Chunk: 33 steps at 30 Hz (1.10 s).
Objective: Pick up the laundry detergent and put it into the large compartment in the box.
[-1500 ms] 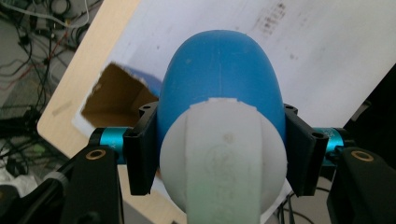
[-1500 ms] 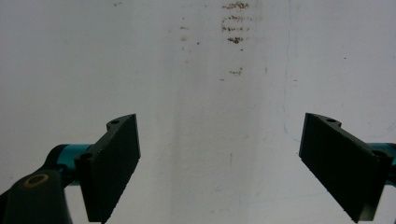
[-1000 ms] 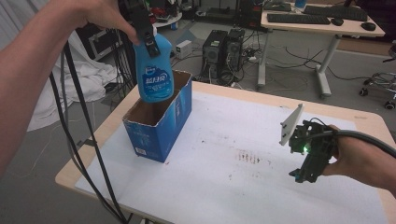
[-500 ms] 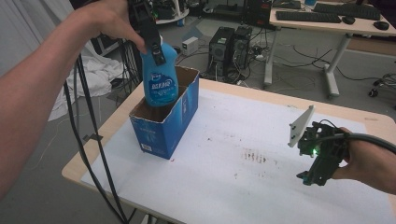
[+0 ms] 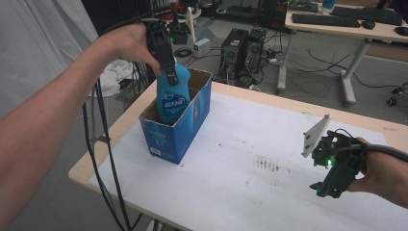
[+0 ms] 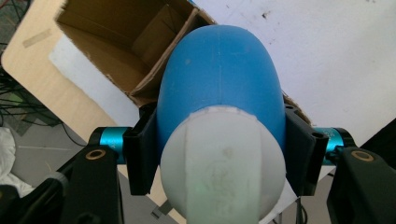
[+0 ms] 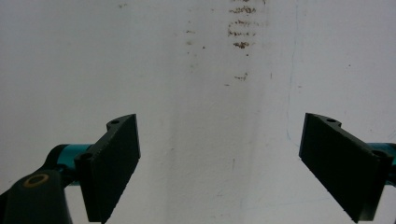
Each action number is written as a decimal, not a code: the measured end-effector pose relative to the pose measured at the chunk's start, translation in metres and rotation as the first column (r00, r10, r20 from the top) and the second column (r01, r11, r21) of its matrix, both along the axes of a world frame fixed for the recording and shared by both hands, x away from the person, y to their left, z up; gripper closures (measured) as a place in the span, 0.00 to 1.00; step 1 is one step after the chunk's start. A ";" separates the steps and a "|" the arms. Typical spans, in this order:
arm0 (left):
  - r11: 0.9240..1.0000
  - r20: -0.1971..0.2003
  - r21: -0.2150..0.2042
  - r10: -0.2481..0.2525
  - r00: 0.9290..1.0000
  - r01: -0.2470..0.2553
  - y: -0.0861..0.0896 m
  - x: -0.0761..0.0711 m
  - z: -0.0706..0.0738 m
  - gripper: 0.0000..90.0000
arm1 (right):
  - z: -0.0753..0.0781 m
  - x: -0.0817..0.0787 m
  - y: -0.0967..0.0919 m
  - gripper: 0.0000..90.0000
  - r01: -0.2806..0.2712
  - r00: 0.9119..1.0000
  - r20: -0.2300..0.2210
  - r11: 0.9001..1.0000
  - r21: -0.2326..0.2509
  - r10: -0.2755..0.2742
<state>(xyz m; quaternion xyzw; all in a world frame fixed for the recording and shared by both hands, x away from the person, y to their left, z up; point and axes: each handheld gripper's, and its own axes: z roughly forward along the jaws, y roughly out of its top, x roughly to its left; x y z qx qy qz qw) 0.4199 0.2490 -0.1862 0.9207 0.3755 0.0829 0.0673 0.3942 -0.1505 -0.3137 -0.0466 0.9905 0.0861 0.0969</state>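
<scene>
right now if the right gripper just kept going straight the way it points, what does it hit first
Most likely the white table top. The right gripper has its jaws wide open with nothing between them, and looks straight at the bare, brown-speckled surface. How far off it is cannot be told.

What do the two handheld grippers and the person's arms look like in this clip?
Both arms are bare, with no sleeves in sight. The left gripper is black and trails black cables. The right gripper is black, with a green light, a grey three-cornered plate on top and a black cable. Each has flat black jaws on teal cylinders with brass-coloured rivets.
</scene>
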 end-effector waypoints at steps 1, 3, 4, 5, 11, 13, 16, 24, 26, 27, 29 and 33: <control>1.000 0.000 0.001 -0.003 1.000 0.003 0.000 0.000 -0.003 0.43 | 0.000 0.000 0.000 0.13 -0.002 1.000 0.002 1.000 0.000 0.002; 1.000 -0.006 -0.002 -0.002 1.000 0.002 0.000 0.000 -0.011 0.43 | 0.000 -0.001 0.001 0.13 -0.002 1.000 0.002 1.000 -0.001 0.002; 1.000 -0.008 -0.005 -0.001 1.000 0.001 0.000 0.000 -0.016 0.43 | 0.000 -0.001 0.001 0.13 0.000 1.000 0.004 1.000 -0.001 0.000; 1.000 -0.011 -0.001 -0.005 1.000 0.005 -0.001 0.000 -0.020 0.43 | -0.001 -0.001 0.001 0.13 -0.004 1.000 0.002 1.000 0.001 0.004; 0.999 -0.020 0.017 -0.033 0.999 0.033 -0.001 0.000 -0.039 0.43 | -0.003 -0.001 0.001 0.13 0.001 1.000 -0.002 1.000 -0.002 -0.001; 0.999 -0.023 0.020 -0.040 0.999 0.040 0.000 0.000 -0.044 0.43 | -0.003 -0.001 0.000 0.13 0.002 1.000 -0.002 1.000 -0.003 -0.002; 0.999 -0.030 0.019 -0.049 0.998 0.050 0.001 0.000 -0.051 0.43 | -0.004 -0.001 0.000 0.13 0.002 1.000 -0.003 1.000 -0.006 -0.002; 0.998 -0.036 0.014 -0.064 0.997 0.064 0.003 0.000 -0.066 0.43 | -0.005 -0.001 0.002 0.13 -0.001 1.000 -0.003 1.000 -0.006 0.001; 0.997 -0.043 0.025 -0.066 0.997 0.067 0.005 0.001 -0.071 0.43 | -0.005 -0.001 0.002 0.13 -0.002 1.000 -0.003 1.000 -0.008 0.002; 0.997 -0.043 0.025 -0.066 0.997 0.067 0.005 0.001 -0.071 0.43 | -0.005 -0.001 0.002 0.13 -0.002 1.000 -0.003 1.000 -0.008 0.002; 0.998 -0.045 0.024 -0.059 0.997 0.060 0.005 0.001 -0.075 0.43 | -0.005 -0.001 0.002 0.13 -0.001 1.000 -0.002 1.000 -0.010 0.001; 0.998 -0.060 0.025 -0.062 0.996 0.064 0.006 0.001 -0.083 0.43 | -0.005 -0.001 0.001 0.13 -0.001 1.000 -0.003 1.000 -0.010 0.001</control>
